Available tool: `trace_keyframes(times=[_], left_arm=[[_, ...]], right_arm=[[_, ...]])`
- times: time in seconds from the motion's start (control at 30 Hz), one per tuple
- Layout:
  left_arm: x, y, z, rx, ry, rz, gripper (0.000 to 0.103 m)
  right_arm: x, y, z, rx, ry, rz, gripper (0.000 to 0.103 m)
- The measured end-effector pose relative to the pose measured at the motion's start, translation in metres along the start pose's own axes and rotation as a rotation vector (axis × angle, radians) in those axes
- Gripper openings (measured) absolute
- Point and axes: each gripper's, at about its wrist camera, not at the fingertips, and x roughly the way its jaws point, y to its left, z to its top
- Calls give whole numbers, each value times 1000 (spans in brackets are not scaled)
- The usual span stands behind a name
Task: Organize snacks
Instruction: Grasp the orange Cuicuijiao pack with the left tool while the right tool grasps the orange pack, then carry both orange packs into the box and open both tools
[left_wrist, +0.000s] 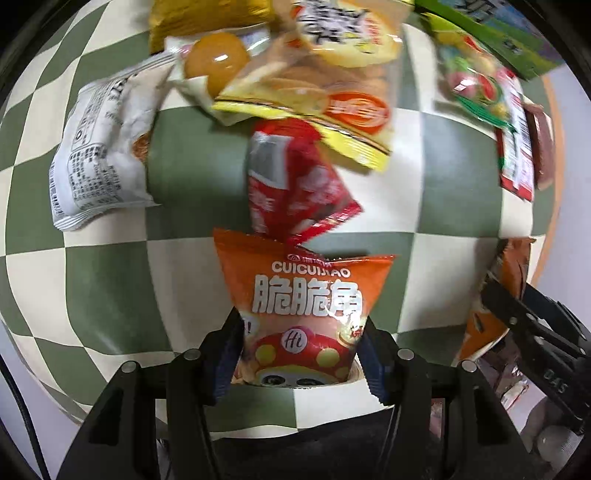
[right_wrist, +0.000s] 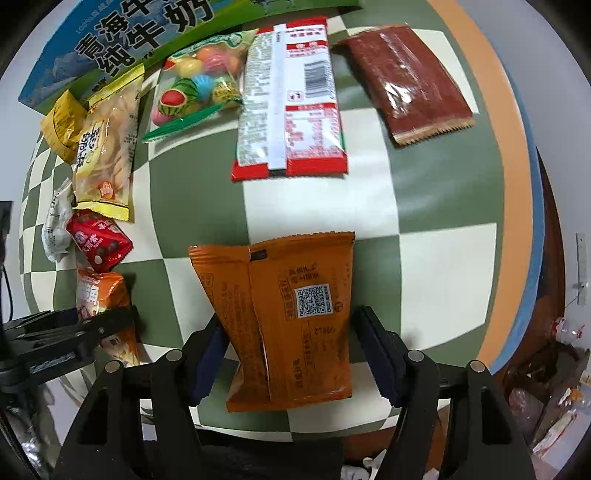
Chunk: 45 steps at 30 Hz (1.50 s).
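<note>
My left gripper (left_wrist: 299, 354) is shut on an orange snack bag printed CUICUIJIAO (left_wrist: 301, 291), just above the checkered cloth; it also shows in the right wrist view (right_wrist: 99, 295). A red snack packet (left_wrist: 291, 184) lies just beyond it. My right gripper (right_wrist: 288, 350) is open, its pads either side of an orange packet with a QR code (right_wrist: 288, 317) lying face down on the cloth; the left pad touches it and the right pad stands apart. That gripper also shows in the left wrist view (left_wrist: 524, 317).
A white packet (left_wrist: 99, 147), a yellow chip bag (left_wrist: 314, 110), a candy bag (right_wrist: 199, 92), a red-and-white packet (right_wrist: 291, 103), a brown packet (right_wrist: 406, 81) and a milk carton (right_wrist: 129, 40) lie further back. The table's orange edge (right_wrist: 513, 184) runs at right.
</note>
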Motion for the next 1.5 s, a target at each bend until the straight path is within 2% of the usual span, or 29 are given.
trace_keyframes(times=[0.13,0.27,0.3,0.5,0.7,0.83,1.0,1.2,1.33,1.5], left_arm=[[10,-3,-4,11,1,16,55],[11,-7,-9,9,-36,24,51],[13,-17,-16,8,-49,27,49],[-16,-35,-24,19,-117,38,46],[-71,-66,-34,54,-187,-36,46],[-127,-81,-24,70,-275,-97,46],[-198,-95,13,74,-392,-132,46],[-246,-84,86,42,-493,-73,46],[-251,-80,151,-9,-506,-11,46],[-232,-59,212,-64,-466,60,46]], right_arm=[[5,-6,-11,0,7,-10,71],[11,8,-13,-23,15,-23,70],[12,10,-14,-32,11,-32,60],[4,23,-19,-29,-36,-23,53],[-33,19,-13,-1,-82,52,52],[-81,20,1,4,-152,121,52],[-146,20,49,-12,-262,181,52],[-201,32,127,-61,-373,172,52],[-203,39,193,-76,-390,139,52],[-177,51,275,-101,-338,76,52]])
